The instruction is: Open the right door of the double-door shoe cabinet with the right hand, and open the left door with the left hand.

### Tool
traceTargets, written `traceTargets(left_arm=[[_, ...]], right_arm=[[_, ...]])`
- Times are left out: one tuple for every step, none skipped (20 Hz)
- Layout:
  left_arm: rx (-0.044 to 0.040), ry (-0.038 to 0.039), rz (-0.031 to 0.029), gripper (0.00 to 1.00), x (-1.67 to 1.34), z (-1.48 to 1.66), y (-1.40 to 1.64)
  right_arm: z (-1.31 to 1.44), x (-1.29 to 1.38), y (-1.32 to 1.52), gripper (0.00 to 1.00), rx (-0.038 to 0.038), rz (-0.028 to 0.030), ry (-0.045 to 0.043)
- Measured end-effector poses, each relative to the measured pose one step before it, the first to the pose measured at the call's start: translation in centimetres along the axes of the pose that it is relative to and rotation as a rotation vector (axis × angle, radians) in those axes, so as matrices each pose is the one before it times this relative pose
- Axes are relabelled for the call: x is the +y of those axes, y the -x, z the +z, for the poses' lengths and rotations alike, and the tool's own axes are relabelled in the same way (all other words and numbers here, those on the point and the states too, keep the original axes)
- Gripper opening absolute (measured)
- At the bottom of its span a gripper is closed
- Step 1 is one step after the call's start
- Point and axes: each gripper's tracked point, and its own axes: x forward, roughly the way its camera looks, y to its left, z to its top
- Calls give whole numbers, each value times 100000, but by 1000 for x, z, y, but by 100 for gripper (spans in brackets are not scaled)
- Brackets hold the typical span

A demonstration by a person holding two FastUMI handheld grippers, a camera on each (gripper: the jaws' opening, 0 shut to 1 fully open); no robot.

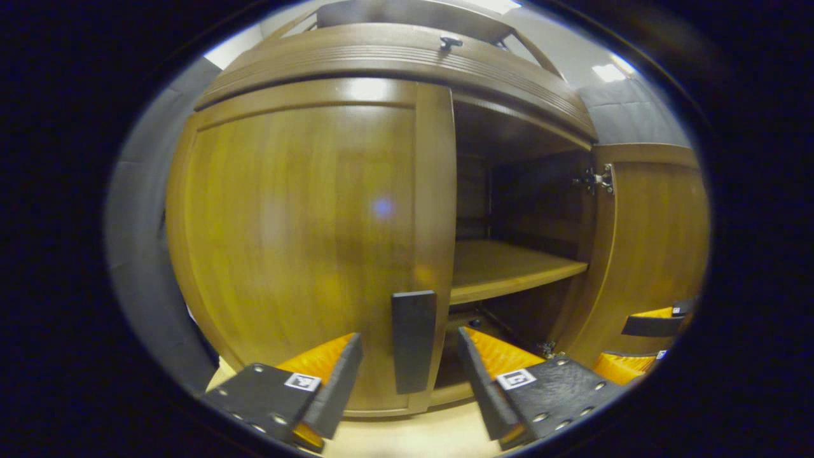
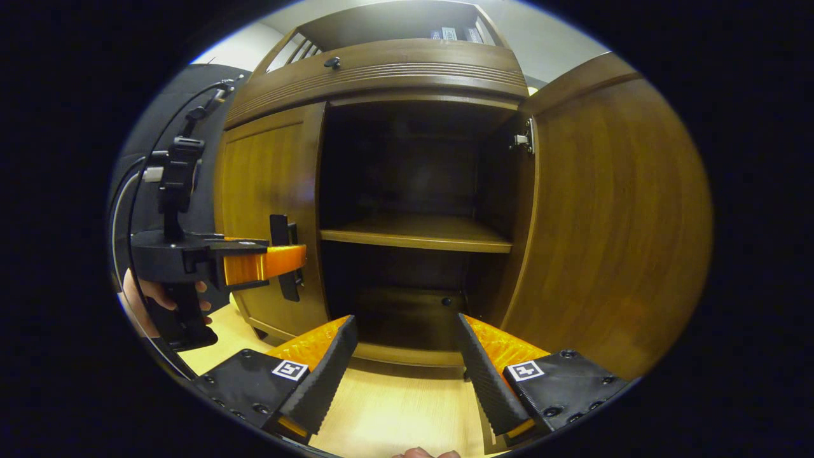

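Nearest my left gripper view, my left gripper (image 1: 410,375) had its fingers spread wide, with the dark handle (image 1: 413,340) of the left door (image 1: 299,242) standing in the gap between them; I could not tell whether either finger touched it. In my right gripper view, my right gripper (image 2: 404,362) was likewise spread, pinching nothing, above the pale floor (image 2: 394,413) before the cabinet. The shoe cabinet (image 2: 381,63) filled the background. Its right door (image 2: 610,222) was swung fully open, hinge (image 2: 523,138) visible at its upper inner edge; the left door lay closed. Inside, a wooden shelf (image 2: 416,232) crossed the dark interior. A small knob (image 2: 331,62) sat on the moulded band above the doors. At left, a hand (image 2: 149,299) held the left gripper at the handle.
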Motion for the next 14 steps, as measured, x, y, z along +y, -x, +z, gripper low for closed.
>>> traceTargets(left_arm=[[646, 655, 1492, 72, 280, -160, -355], [782, 1370, -10, 61, -88, -139, -282], [789, 1445, 86, 62, -121, -306, -217], [435, 1034, 7, 61, -128, 2, -247], [491, 661, -2774, 54, -610, 23, -396], [939, -845, 787, 46, 104, -293, -819], [-863, 200, -852, 38, -344, 159, 561], [510, -145, 78, 31, 16, -42, -16], [-190, -73, 333, 29, 164, 0, 291], [246, 253, 703, 28, -98, -54, -80], [398, -1231, 1056, 26, -2, -16, 44], [-165, 47, 1472, 24, 54, -175, -277], [-72, -333, 1129, 20, -68, 210, 371], [-1243, 1663, 520, 15, -18, 14, -651]], right_arm=[[111, 60, -112, 97, -92, 1176, 502], [2, 136, -173, 97, 198, 1246, 404], [18, -117, -86, 97, -28, 623, 473], [99, -76, -110, 97, -48, 497, 273], [11, -31, -146, 97, -52, 454, -145], [34, 98, -114, 97, 0, 811, -60], [-101, 35, -105, 97, 211, 807, 451], [78, -5, -70, 97, -134, 617, 583], [79, -94, -171, 97, -79, 919, 450], [27, 33, -154, 97, 25, 688, 225], [39, 73, -45, 97, -90, 519, -23], [132, 47, -42, 97, -132, 434, -265], [109, 27, -137, 97, 44, 198, -350], [127, 45, -151, 97, 359, 151, -134]])
